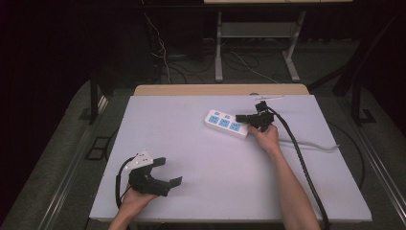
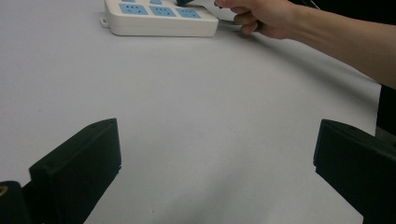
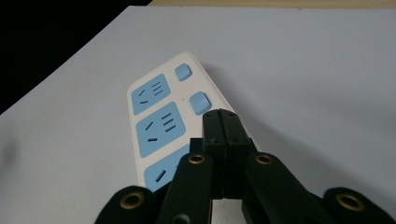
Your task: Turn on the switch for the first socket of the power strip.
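A white power strip (image 1: 226, 123) with blue sockets and blue switches lies at the far middle of the white table. My right gripper (image 1: 241, 117) is shut with nothing between its jaws, its tip over the strip's right end. In the right gripper view the closed tip (image 3: 222, 115) hovers just beside a blue switch (image 3: 200, 102) on the power strip (image 3: 154, 116). My left gripper (image 1: 171, 171) rests open near the front left of the table, far from the strip. In the left gripper view, its jaws stand wide apart over bare table, with the power strip (image 2: 159, 16) ahead.
The strip's grey cord (image 1: 311, 143) runs off to the right across the table (image 1: 191, 153). A thick black cable (image 1: 301, 158) trails from the right gripper along the forearm. Beyond the table's wooden far edge (image 1: 220, 89) stand desk legs and loose wires on the floor.
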### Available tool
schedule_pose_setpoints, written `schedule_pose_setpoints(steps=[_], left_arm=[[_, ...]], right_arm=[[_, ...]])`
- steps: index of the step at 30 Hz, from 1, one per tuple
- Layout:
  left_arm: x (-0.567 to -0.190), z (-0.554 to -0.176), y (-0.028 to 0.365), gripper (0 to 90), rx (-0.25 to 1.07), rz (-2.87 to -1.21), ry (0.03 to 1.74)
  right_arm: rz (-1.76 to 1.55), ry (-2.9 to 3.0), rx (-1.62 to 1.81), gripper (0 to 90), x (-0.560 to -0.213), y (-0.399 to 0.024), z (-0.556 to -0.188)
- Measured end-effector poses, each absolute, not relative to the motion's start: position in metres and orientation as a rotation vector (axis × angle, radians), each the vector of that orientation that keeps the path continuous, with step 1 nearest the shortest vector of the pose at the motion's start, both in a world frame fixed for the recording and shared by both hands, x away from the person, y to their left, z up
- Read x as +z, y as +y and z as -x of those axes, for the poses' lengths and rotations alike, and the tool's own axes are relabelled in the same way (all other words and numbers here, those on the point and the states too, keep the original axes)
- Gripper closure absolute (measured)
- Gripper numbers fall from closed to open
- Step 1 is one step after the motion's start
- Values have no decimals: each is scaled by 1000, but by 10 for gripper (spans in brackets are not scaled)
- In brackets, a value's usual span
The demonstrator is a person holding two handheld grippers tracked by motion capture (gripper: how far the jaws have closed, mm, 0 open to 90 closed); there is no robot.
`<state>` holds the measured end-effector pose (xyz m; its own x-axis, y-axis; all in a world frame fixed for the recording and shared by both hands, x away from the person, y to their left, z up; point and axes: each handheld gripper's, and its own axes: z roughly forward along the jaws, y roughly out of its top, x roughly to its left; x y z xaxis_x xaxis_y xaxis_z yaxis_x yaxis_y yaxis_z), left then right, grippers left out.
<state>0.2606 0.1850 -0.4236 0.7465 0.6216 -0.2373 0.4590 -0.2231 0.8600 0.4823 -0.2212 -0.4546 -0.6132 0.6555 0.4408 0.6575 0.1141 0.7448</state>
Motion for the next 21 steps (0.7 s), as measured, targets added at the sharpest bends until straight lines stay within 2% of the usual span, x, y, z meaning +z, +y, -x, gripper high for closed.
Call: schedule_pose_setpoints(steps=[7,14,21], left_arm=[[-424,-261,185,0,188,-1868,836],[-424,-261,185,0,184,-1871,829],[-423,-261,184,0,184,-1871,825]], right_arm=[[1376,-2375,-1553,900,-453,-220,-482],[1388,-2564,-1405,900,-436,-214,-481],[1366,-2569,-1436,900,-418,-222,-474]])
